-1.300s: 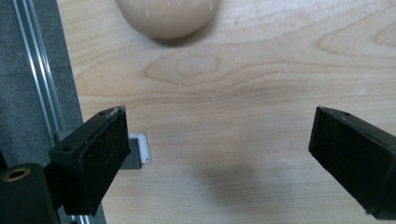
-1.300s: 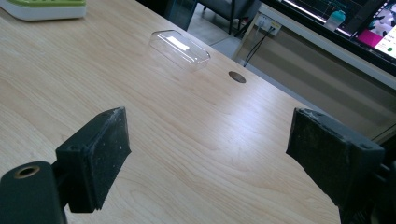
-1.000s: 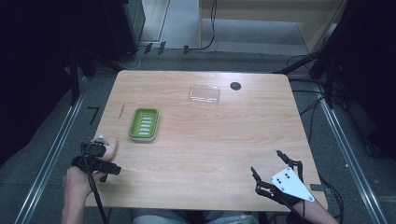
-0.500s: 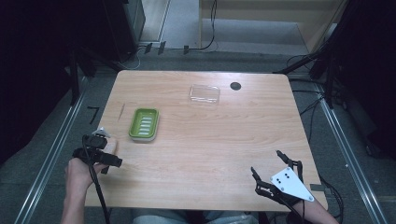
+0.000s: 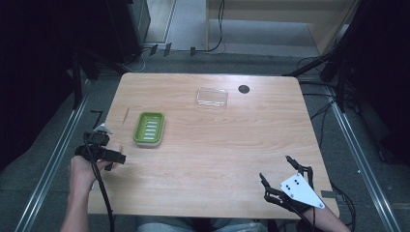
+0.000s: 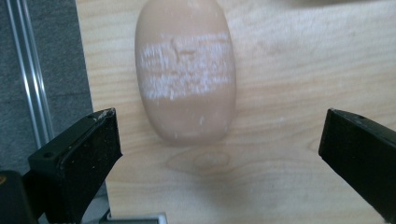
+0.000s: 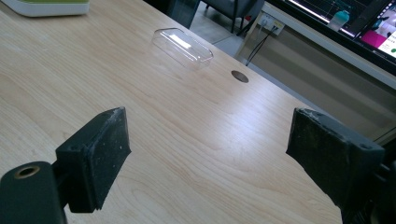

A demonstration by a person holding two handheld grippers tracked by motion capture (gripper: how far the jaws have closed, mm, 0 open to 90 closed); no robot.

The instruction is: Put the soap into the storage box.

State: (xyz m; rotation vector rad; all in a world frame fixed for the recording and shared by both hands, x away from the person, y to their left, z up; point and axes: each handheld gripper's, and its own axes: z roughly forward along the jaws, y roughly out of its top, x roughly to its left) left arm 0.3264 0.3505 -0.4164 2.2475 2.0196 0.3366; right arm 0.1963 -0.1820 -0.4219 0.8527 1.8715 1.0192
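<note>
1. Over the last second the left gripper has drifted from the near-left part of the desk toward its left edge and turned, while the right gripper has stayed parked at the near-right corner. The green soap dish, the clear plastic lid and the dark round hole near the far edge have not shifted.
2. Both grippers are released, jaws spread wide with nothing between them.
3. In the left gripper view, a beige oval bar of soap, scuffed white across its middle, lies flat on the desk just beside the left edge, ahead of the jaws and nearer the left-hand one.
4. The step looks like picking up the soap. To do it well, centre the bar between the jaws, advance until they flank its middle, then close across the narrow width; soap is slippery, so grip gently and level.
</note>
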